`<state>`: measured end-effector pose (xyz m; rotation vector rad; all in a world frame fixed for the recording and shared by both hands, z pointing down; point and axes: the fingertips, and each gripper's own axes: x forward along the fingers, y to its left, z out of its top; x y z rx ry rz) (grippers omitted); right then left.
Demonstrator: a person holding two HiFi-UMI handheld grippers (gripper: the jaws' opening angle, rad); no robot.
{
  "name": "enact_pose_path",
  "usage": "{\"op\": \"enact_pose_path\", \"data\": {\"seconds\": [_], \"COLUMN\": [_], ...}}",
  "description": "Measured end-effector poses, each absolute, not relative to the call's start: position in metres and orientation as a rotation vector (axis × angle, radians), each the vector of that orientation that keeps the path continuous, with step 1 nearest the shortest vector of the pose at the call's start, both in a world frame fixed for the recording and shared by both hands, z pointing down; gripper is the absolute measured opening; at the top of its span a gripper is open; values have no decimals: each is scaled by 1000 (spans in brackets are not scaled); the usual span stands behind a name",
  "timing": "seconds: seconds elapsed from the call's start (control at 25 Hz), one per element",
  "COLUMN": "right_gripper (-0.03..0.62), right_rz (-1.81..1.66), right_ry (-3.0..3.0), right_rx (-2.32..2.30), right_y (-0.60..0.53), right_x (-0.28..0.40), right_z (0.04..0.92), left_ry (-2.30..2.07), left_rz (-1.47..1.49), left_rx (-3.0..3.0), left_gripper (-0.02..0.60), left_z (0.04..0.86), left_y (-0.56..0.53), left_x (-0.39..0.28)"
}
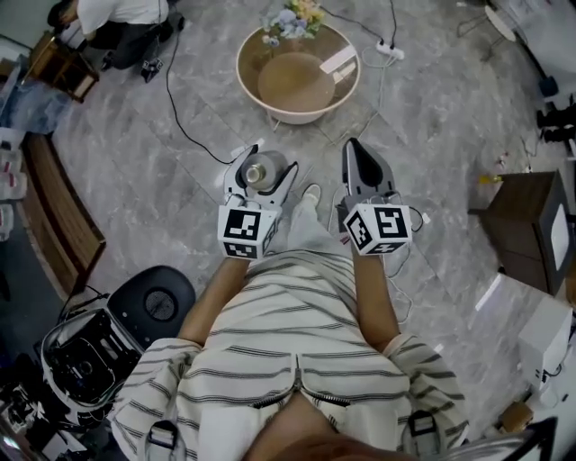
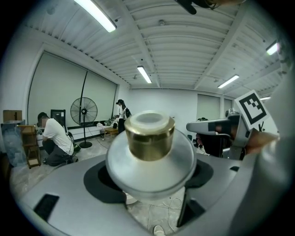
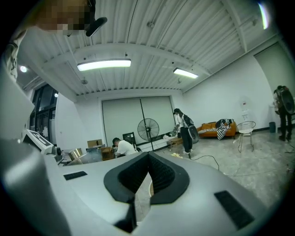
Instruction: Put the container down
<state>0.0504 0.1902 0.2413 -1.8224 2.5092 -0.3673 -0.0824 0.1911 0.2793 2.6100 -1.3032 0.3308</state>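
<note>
The container (image 1: 256, 171) is a round silvery vessel with a gold cap (image 2: 150, 136). My left gripper (image 1: 259, 176) is shut on it, held in the air over the floor in front of the person's body. In the left gripper view the container (image 2: 151, 161) fills the gap between the dark pads (image 2: 102, 180), and both jaws press its sides. My right gripper (image 1: 355, 155) hangs beside it on the right, a little apart. In the right gripper view that gripper (image 3: 148, 171) is shut, its black pads meeting with nothing between them. It also shows in the left gripper view as the right gripper (image 2: 215, 126).
A round beige table (image 1: 261, 94) with flowers (image 1: 292, 20) stands ahead on the grey marble floor. Cables (image 1: 184, 126) run across the floor. A wooden bench (image 1: 54, 216) and a black machine (image 1: 85, 356) are at the left. A crouching person (image 1: 117, 22) is at the top left, a dark cabinet (image 1: 531, 225) at the right.
</note>
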Motion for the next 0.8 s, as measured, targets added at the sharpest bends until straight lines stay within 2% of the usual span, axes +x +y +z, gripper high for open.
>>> {"op": "enact_pose_path", "data": {"seconds": [0.48,0.8], "right_gripper": [8,8], "right_rz": [-403,-451], "right_ry": [2593,2660], "right_rx": [-1744,-1693], "right_y": [61,29], "right_x": [102,111], "right_z": [252,280], "left_ry": [-1361,-1371], "left_rz": [351,408], "left_rx": [2562,2520], "left_gripper": [331,331], "left_z": [288,316], "left_y": [68,28], "left_x": [-27,-6]}}
